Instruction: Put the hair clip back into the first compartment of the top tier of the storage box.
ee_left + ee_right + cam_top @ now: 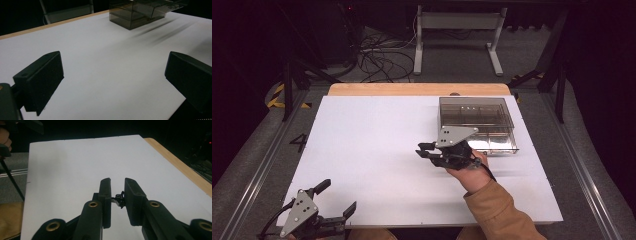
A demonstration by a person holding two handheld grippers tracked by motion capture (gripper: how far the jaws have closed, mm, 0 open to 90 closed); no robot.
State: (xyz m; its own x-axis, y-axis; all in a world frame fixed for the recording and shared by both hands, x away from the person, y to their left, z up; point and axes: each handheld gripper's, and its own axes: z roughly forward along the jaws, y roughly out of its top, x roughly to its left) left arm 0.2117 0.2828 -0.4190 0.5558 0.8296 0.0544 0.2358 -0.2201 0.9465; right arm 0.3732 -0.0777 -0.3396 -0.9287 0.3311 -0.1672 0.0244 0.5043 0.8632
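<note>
Sitting toward the far right of the white table top (377,150) is a clear smoky plastic box (477,124) with compartments inside, its far edge close to the wooden strip (417,89) that runs along the back of the table. In the left gripper view the same box (140,12) stands at the far end of the white surface, casting long soft shadows toward the camera.

Just in front of the box, at its near left corner, the right gripper (426,149) is held above the table by a hand (469,170) in a tan sleeve (499,212), pointing away from the box. In the right gripper view its jaws are drawn close together with a narrow gap, and a small dark object (119,199) sits low between them; what it is and whether it is pinched cannot be told.

Well apart from the box, at the near left corner of the table, the left gripper (337,197) rests with its jaws spread wide and nothing between them.

Beyond the wooden strip, loose cables (382,55) lie on the floor beside a white stand (457,30).
</note>
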